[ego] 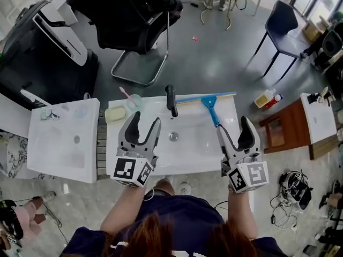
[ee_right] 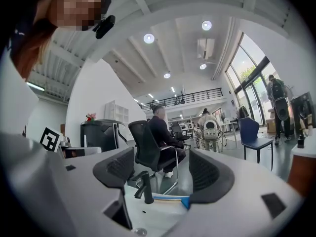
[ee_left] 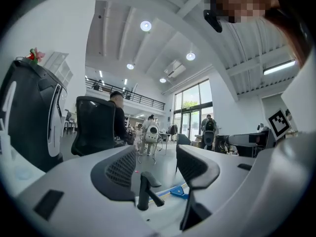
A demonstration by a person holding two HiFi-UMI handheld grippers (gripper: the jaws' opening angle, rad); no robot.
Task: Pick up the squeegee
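A blue squeegee [ego: 210,104] lies on the white sink [ego: 187,157], its blade along the back rim and its handle pointing toward me, right of the black faucet [ego: 171,100]. My left gripper [ego: 146,119] hovers open over the basin's left part, its jaws empty. My right gripper [ego: 234,126] is open too, at the sink's right edge, just near of the squeegee handle and apart from it. In the left gripper view the gripper [ee_left: 158,168] frames the faucet [ee_left: 144,191] and squeegee [ee_left: 177,190]. In the right gripper view the gripper [ee_right: 162,171] shows the faucet [ee_right: 143,186] and squeegee [ee_right: 174,200] ahead.
A green soap dish [ego: 114,114] and a cup with a toothbrush [ego: 133,100] sit at the sink's back left. A second white basin [ego: 63,138] stands to the left. A black office chair [ego: 128,20] and a blue chair [ego: 284,28] stand behind; a wooden side table [ego: 284,133] is on the right.
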